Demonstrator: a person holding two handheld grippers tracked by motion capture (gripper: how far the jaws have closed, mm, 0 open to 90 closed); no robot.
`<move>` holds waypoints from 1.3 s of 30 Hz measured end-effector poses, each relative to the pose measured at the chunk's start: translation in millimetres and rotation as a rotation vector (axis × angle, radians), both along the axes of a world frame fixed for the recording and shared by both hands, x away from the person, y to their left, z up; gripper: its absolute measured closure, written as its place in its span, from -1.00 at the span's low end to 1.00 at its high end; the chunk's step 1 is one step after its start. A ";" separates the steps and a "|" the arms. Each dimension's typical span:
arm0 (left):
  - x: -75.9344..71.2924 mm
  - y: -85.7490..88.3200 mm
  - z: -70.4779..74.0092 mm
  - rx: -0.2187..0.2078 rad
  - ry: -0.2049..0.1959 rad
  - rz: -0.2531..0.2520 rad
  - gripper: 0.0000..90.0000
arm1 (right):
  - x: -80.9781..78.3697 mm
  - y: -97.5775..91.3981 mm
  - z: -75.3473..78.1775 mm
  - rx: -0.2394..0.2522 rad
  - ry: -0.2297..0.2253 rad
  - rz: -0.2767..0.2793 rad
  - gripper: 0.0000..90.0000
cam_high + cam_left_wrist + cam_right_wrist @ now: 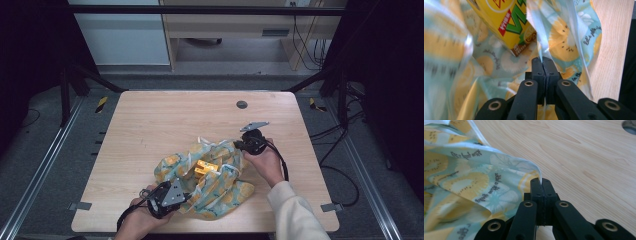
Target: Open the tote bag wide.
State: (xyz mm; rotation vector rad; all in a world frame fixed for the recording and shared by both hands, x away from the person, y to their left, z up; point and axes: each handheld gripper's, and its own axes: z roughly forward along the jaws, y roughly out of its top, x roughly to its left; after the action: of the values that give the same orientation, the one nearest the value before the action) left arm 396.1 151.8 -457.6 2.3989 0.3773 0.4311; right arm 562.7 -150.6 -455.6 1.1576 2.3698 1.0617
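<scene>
The left hand-held gripper [542,60] is pinching the bag [220,185] by its rim, jaws closed tight on a thin fold of fabric, and the right hand-held gripper [541,181] is doing the same on the opposite edge, jaws clamped with the bare bench [586,157] stretching beyond it. A yellow carton [506,22] is sitting just ahead of the left jaws, up and to their left, inside the bag's mouth. Looks like the opening is being spread, so both grips want to pull apart evenly, keeping the cloth from slipping or the carton from tipping out.
</scene>
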 end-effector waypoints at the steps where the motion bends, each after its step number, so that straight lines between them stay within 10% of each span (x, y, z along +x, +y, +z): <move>1: -0.2 0.2 -0.4 0.006 0.004 -0.002 0.99 | 1.5 -4.2 -1.5 -0.006 -0.002 -0.007 1.00; 15: -7.6 0.8 -1.5 0.039 -0.001 -0.015 1.00 | 6.5 -39.2 -2.2 -0.008 -0.006 -0.087 1.00; 33: -11.6 0.8 -5.7 0.033 -0.011 0.000 0.97 | 7.7 -36.0 -13.1 -0.057 0.000 -0.097 0.97; 39: -7.7 10.2 17.8 -0.110 -0.122 0.097 0.11 | -6.7 -30.7 1.6 -0.015 -0.084 -0.094 0.16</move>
State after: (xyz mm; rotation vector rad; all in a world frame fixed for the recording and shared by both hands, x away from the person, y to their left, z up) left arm 388.4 162.0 -439.7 2.2422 0.4521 0.5831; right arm 556.0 -181.3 -454.0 1.1823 2.2330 1.0387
